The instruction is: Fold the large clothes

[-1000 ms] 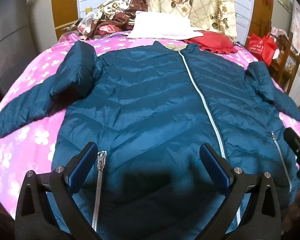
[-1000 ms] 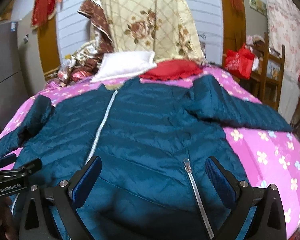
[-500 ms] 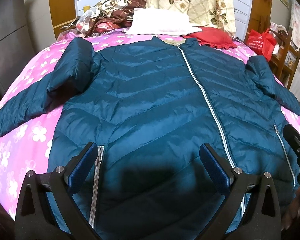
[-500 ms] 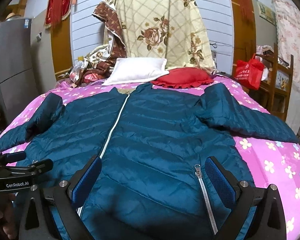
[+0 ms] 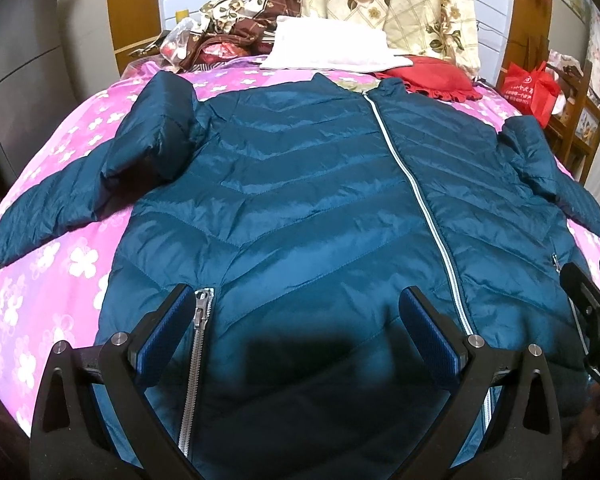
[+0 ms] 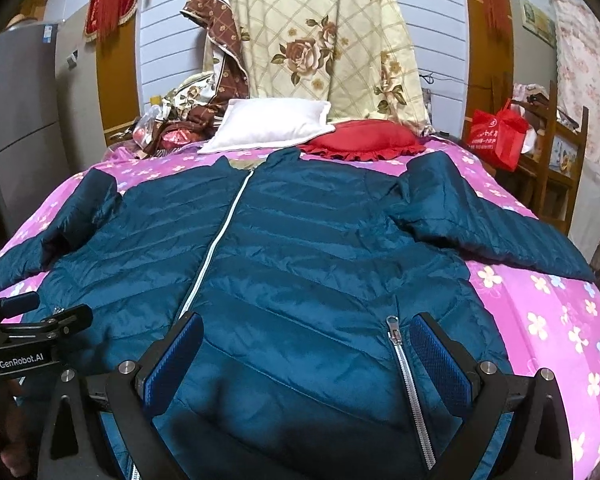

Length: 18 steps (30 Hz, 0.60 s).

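- My left hand-held gripper [image 5: 298, 326] is spread wide and holds nothing. It hovers over the bottom hem of the blue puffer jacket [image 5: 300, 200].
- My right hand-held gripper [image 6: 306, 354] is spread wide too, with nothing in it, near the other pocket zipper [image 6: 404, 368].
- The jacket lies flat and zipped on the pink flowered bed [image 6: 540, 320], front side up.
- No fold is made yet, I think. Next I should grab a sleeve or a side edge and bring it to the middle.
- The left sleeve [image 5: 60, 204] and right sleeve [image 6: 500, 232] stick out, easy to reach.
- Far off sit a white pillow [image 6: 268, 126] and a red pillow [image 6: 364, 136], clear of the collar.
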Tool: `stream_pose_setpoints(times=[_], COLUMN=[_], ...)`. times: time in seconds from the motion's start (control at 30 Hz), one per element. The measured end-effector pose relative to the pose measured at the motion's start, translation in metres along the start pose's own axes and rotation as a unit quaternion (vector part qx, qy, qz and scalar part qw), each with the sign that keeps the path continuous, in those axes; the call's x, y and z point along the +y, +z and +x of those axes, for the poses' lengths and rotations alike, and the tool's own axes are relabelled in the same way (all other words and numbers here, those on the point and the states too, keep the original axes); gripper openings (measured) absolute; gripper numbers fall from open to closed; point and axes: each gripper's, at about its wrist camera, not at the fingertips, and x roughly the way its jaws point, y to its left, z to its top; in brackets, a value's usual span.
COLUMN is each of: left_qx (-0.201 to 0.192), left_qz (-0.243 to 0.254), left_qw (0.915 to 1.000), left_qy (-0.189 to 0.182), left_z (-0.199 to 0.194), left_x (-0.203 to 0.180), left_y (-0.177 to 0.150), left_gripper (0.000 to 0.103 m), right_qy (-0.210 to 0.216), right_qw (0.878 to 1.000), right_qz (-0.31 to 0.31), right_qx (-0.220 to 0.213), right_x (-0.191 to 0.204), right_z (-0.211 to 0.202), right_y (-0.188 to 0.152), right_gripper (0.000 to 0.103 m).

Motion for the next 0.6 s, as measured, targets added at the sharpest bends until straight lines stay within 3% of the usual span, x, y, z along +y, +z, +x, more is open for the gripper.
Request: stream_pose_setpoints(times=[0.6], left_qx=[0.002], left_qz=[-0.011], left_qw=[0.9999], left_qy=[-0.004], left_z=[-0.0020], left_x=[0.0056], left_y=[0.0017], left_gripper=[0.102], right_qy=[-0.004], right_qw=[1.000], right_qz=[-0.015], right_qx=[0.003], right_x=[0.0053], right_z=[0.0026], right_y=[0.0006], right_gripper=[0.103])
